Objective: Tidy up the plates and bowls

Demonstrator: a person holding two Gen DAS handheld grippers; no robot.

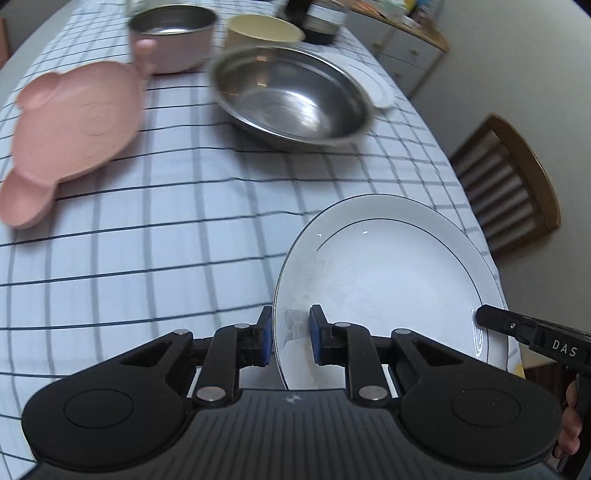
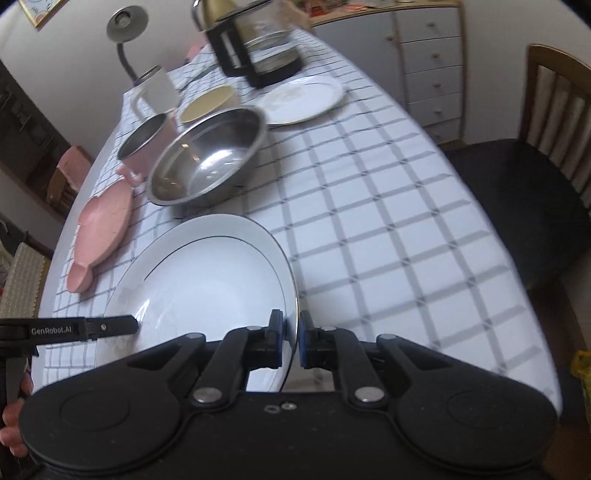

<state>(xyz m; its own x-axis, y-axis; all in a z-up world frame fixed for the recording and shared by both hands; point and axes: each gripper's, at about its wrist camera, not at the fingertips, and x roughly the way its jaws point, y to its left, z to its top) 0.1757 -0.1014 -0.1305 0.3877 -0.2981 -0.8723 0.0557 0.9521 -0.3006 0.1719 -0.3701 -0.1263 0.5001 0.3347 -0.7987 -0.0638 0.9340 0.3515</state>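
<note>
The white plate [image 1: 388, 273] is deep, round and glossy, with a thin dark line along its rim and a second one around its well. It is held above the checked tablecloth [image 1: 166, 229], near the table's edge. The left gripper [image 1: 291, 338] is clamped on one side of its rim, the right gripper [image 2: 291, 339] on the opposite side. Farther on the table I count one more white plate [image 2: 306, 98], one pink plate [image 1: 77, 125], one steel bowl [image 1: 291, 96], one pink cup [image 1: 171, 37] and one cream bowl [image 1: 264, 29].
</note>
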